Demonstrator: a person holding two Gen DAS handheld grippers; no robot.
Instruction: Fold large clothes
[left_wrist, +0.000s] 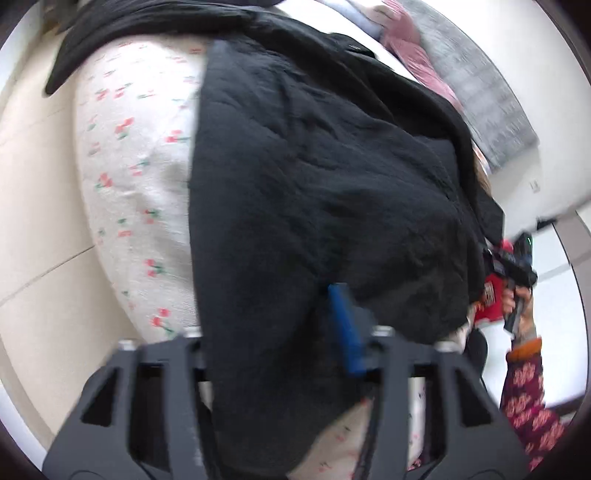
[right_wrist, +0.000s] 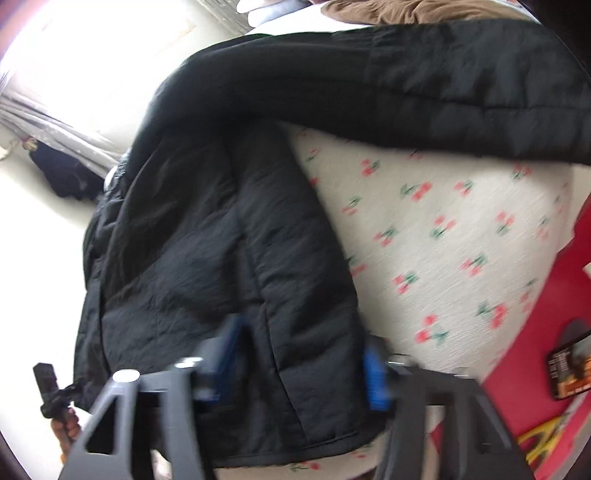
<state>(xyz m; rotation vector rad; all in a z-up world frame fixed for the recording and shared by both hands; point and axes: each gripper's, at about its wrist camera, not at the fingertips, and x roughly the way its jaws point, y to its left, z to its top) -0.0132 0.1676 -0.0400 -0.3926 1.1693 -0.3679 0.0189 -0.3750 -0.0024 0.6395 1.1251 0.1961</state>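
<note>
- The sheet (right_wrist: 443, 236), white with a cherry print, covers the surface under everything; pale floor (left_wrist: 33, 206) lies beside it.
- The jacket (left_wrist: 314, 177), black and padded, lies spread on the sheet, reaching both tongs.
- Right tongs (right_wrist: 299, 362) stand wide apart around the jacket's hem fold.
- Left tongs (left_wrist: 273, 332): cloth hides one finger, so the grip is unclear.
</note>
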